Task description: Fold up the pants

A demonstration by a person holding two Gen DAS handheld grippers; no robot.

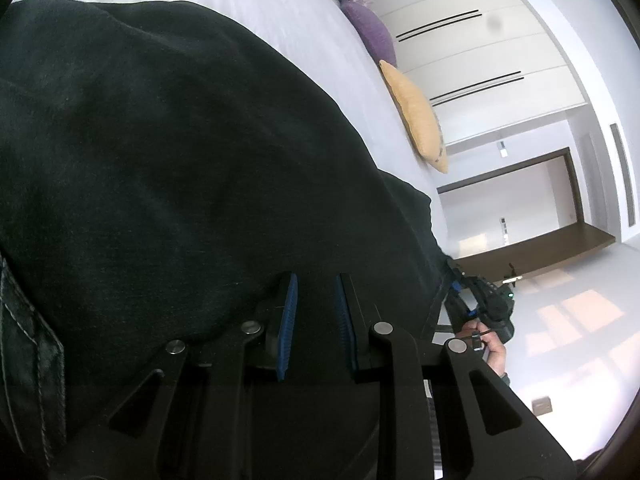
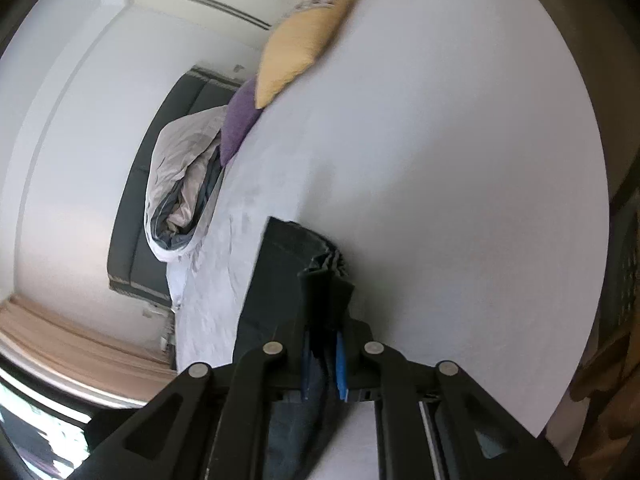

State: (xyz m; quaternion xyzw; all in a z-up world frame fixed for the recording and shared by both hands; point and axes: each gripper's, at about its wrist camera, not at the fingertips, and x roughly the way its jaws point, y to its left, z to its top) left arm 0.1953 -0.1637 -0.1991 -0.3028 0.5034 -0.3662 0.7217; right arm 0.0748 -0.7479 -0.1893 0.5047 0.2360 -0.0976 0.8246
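The black pants (image 1: 168, 152) fill most of the left wrist view, lying on the white bed (image 1: 280, 12). My left gripper (image 1: 316, 288) hangs just over the cloth with a clear gap between its blue pads (image 1: 290, 320), holding nothing. In the right wrist view my right gripper (image 2: 326, 276) is shut on a bunched edge of the pants (image 2: 280, 264), with layered cloth sticking out between the fingers. The right gripper and the hand on it also show at the right of the left wrist view (image 1: 486, 312).
A yellow cushion (image 2: 308, 36) and a purple cushion (image 2: 240, 120) lie on the bed (image 2: 440, 160). A rolled quilt (image 2: 180, 176) sits by the dark headboard (image 2: 136, 200). White wardrobe doors (image 1: 480, 60) stand beyond the bed edge.
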